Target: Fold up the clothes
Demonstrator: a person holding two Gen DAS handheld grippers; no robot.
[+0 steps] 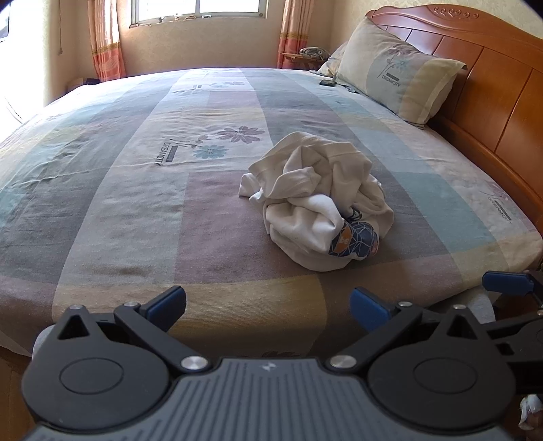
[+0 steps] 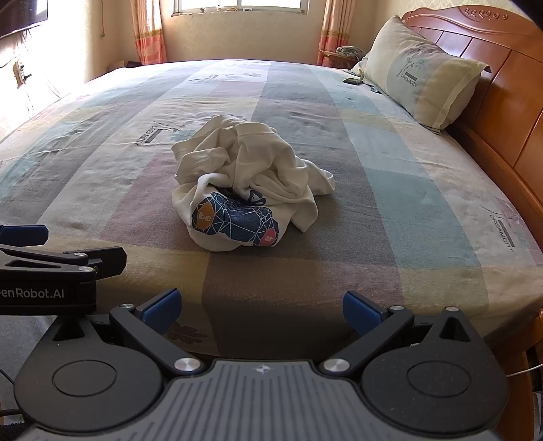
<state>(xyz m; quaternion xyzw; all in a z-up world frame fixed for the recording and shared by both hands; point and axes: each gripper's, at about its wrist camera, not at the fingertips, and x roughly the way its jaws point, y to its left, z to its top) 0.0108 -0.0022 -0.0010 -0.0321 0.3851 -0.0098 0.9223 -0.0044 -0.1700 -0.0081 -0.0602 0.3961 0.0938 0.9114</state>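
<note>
1. A crumpled white T-shirt (image 1: 315,200) lies bunched in a heap on the patchwork bedsheet (image 1: 135,190), near the bed's front edge (its dark blue geometric print (image 2: 234,222) with an orange hexagon faces the cameras).
2. The left gripper (image 1: 268,302) hovers at the bed's near edge, its blue-padded fingers spread wide and empty, well apart from the shirt.
3. The right gripper (image 2: 259,307) sits just beside it, jaws likewise spread with nothing between them.
4. A pillow (image 1: 397,71) marked DREAMCITY leans against the wooden headboard (image 1: 492,78) at the right.
5. A small dark device (image 1: 327,82) rests on the sheet near the pillow.
6. Curtains (image 1: 105,40) flank the window (image 1: 198,10) beyond the bed.
</note>
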